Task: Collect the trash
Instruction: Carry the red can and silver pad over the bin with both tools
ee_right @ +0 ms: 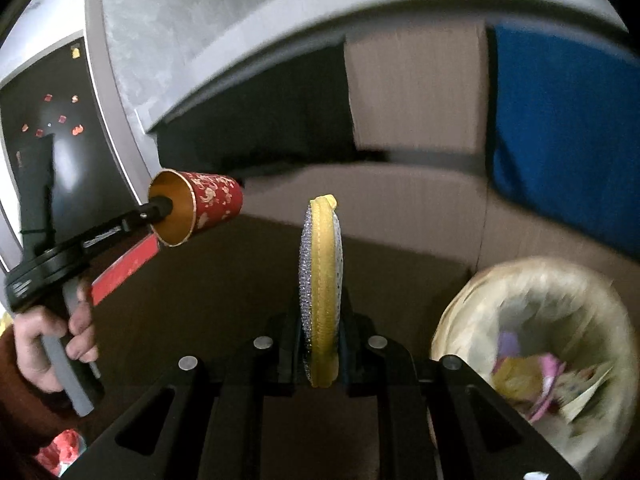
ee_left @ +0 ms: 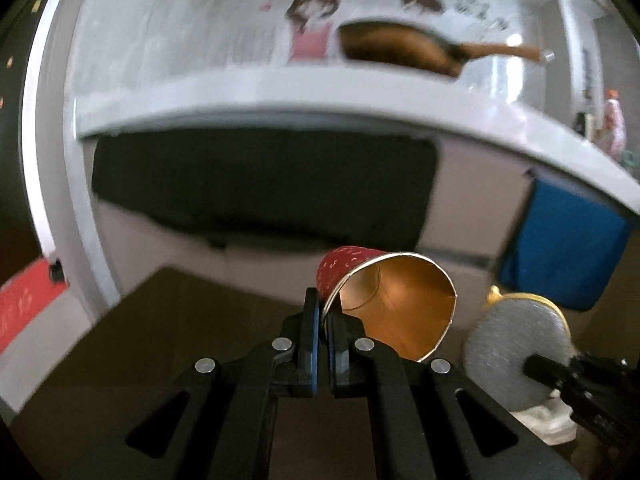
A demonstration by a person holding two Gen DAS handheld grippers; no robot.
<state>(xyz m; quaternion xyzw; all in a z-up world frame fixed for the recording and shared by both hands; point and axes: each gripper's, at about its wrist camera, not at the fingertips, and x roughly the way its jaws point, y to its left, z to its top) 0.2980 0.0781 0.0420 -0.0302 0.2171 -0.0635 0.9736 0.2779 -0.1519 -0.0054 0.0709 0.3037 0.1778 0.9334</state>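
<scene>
Left tongs [ee_left: 324, 320] clamped on the rim of a red paper cup [ee_left: 384, 300], cup lifted in the air, lying sideways, gold inside showing. Right tongs [ee_right: 322, 344] clamped on a round yellow scrubber pad [ee_right: 322, 280], held on edge. Lined trash bin [ee_right: 532, 344] sits low right, near the pad, scraps inside. Pan [ee_left: 400, 46] on the white worktop [ee_left: 280, 92] behind.

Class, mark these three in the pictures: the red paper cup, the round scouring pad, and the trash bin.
red paper cup [ee_right: 218, 200], right wrist view, on its patterned red side.
round scouring pad [ee_right: 322, 292], right wrist view, on its yellow edge.
trash bin [ee_right: 532, 276], right wrist view, on its lined rim.
</scene>
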